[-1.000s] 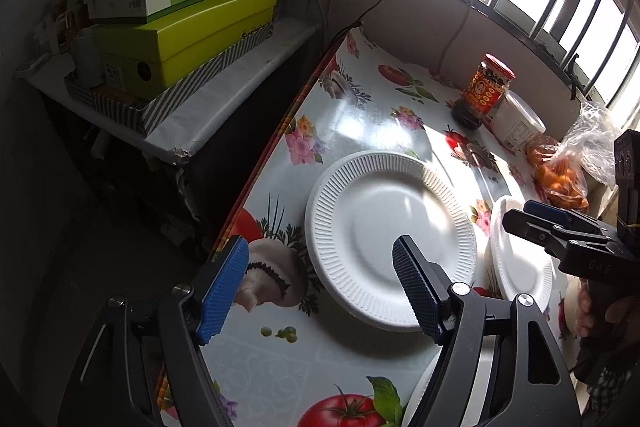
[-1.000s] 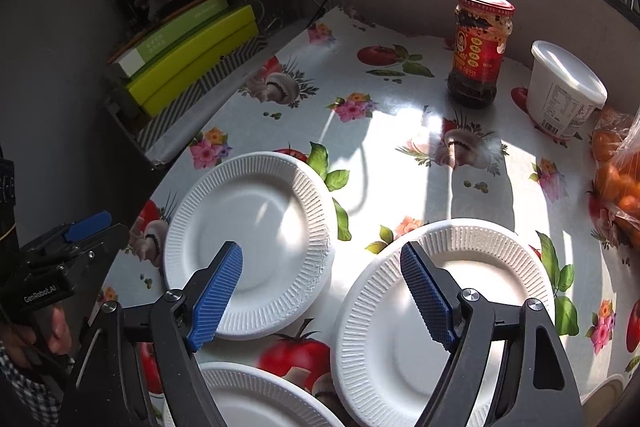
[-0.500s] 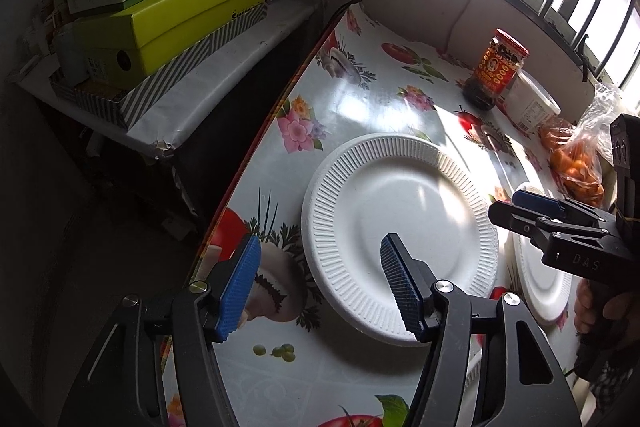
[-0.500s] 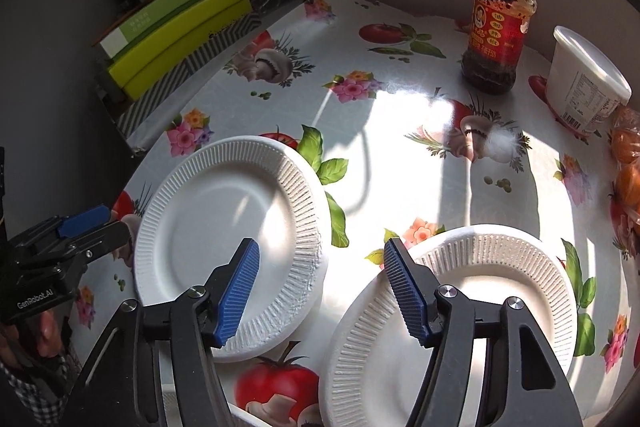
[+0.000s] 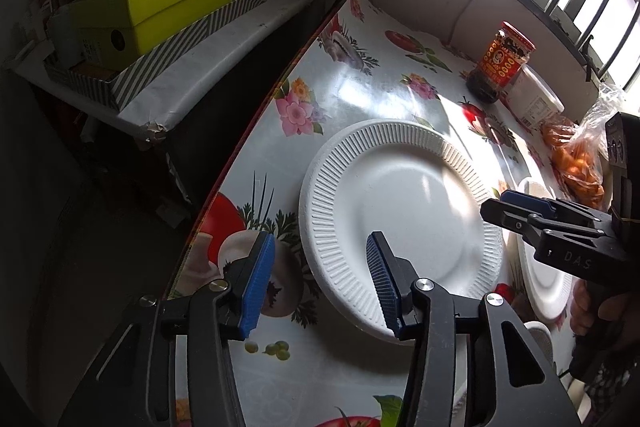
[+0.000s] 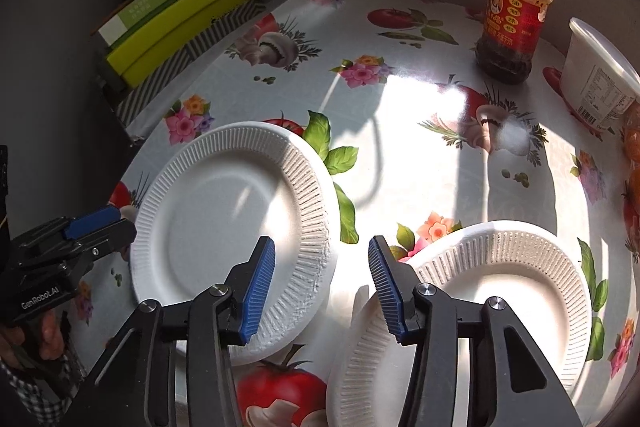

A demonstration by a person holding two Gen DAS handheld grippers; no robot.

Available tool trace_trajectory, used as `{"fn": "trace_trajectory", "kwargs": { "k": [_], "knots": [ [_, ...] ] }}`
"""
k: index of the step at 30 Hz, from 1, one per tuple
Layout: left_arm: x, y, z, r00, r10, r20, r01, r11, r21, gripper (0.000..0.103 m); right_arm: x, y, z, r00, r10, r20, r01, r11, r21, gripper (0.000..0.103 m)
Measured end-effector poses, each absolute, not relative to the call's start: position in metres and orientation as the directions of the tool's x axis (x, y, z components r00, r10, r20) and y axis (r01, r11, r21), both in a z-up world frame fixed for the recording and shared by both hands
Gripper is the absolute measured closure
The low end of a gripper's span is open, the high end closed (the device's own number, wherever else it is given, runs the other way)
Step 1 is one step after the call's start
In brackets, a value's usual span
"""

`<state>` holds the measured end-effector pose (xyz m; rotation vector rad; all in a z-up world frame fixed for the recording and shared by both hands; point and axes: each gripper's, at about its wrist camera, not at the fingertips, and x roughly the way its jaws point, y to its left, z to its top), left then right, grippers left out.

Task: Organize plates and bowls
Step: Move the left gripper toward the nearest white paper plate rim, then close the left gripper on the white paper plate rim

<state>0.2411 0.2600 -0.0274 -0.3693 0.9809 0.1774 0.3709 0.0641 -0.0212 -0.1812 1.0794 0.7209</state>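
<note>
While just closing in from a wider spread, pinching nothing as yet: left tongs (image 5: 320, 247), blue pads half apart, straddling the near-left rim of the left plate (image 5: 400, 203), one pad over the ribbed border, the other over a printed mushroom on the surface (image 5: 360, 87). Same for the right tongs (image 6: 320, 247): just narrowed, half apart, gripping nothing, poised over the gap between the left plate and the right plate (image 6: 500, 287), right-hand pad above that plate's ribbed left rim. Both plates white, ribbed, flat on the cloth of tomatoes, mushrooms and flowers, side by side, close but apart. Readable on the black body of the left tongs in the right wrist view: "GenRobot.AI"; on the body of the right tongs in the left wrist view: "DAS". Toward the far wall, a jar (image 6: 516, 15) with red lid, dark contents and a red label in yellow Chinese characters, too small to read with certainty; just beside it a white tub (image 6: 596, 75) with a printed table and barcode, unreadable. Next to that, a bag of oranges (image 5: 576, 163). On the side shelf (image 5: 224, 67), stacked boxes (image 5: 172, 3): a white-and-green one with Chinese print atop a lime-yellow one.
</note>
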Motion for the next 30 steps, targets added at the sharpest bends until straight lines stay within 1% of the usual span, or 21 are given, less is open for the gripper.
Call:
{"fn": "trace_trajectory", "kwargs": {
  "k": [5, 7, 12, 16, 17, 18, 19, 27, 30],
  "knots": [
    [0.241, 0.261, -0.032, 0.542, -0.042, -0.839, -0.315, 0.915, -0.25, 0.058, 0.371, 0.066, -0.025, 0.256, 0.451, -0.855, -0.618, 0.757, 0.214, 0.063],
    [0.24, 0.261, -0.033, 0.547, -0.049, -0.836, -0.315, 0.913, -0.26, 0.062, 0.371, 0.065, -0.025, 0.254, 0.453, -0.855, -0.616, 0.757, 0.218, 0.068],
    [0.241, 0.265, -0.038, 0.539, -0.091, -0.837, -0.323, 0.896, -0.305, 0.071, 0.371, 0.066, -0.026, 0.24, 0.459, -0.855, -0.618, 0.752, 0.23, 0.075],
    [0.24, 0.265, -0.042, 0.532, -0.104, -0.84, -0.326, 0.891, -0.316, 0.072, 0.37, 0.065, -0.027, 0.245, 0.454, -0.857, -0.616, 0.755, 0.224, 0.081],
    [0.239, 0.265, -0.042, 0.533, -0.106, -0.84, -0.325, 0.89, -0.319, 0.074, 0.371, 0.065, -0.027, 0.245, 0.454, -0.857, -0.614, 0.756, 0.226, 0.082],
    [0.239, 0.265, -0.042, 0.533, -0.108, -0.839, -0.325, 0.89, -0.321, 0.079, 0.371, 0.064, -0.027, 0.243, 0.457, -0.856, -0.612, 0.757, 0.23, 0.083],
    [0.24, 0.265, -0.042, 0.532, -0.105, -0.84, -0.328, 0.889, -0.319, 0.08, 0.371, 0.063, -0.027, 0.244, 0.456, -0.856, -0.61, 0.758, 0.231, 0.083],
    [0.238, 0.268, -0.043, 0.529, -0.115, -0.841, -0.337, 0.881, -0.333, 0.084, 0.371, 0.061, -0.025, 0.244, 0.463, -0.852, -0.602, 0.761, 0.241, 0.085],
    [0.238, 0.267, -0.042, 0.532, -0.114, -0.839, -0.335, 0.882, -0.332, 0.084, 0.371, 0.06, -0.025, 0.245, 0.466, -0.85, -0.598, 0.763, 0.246, 0.085]
  ]
}}
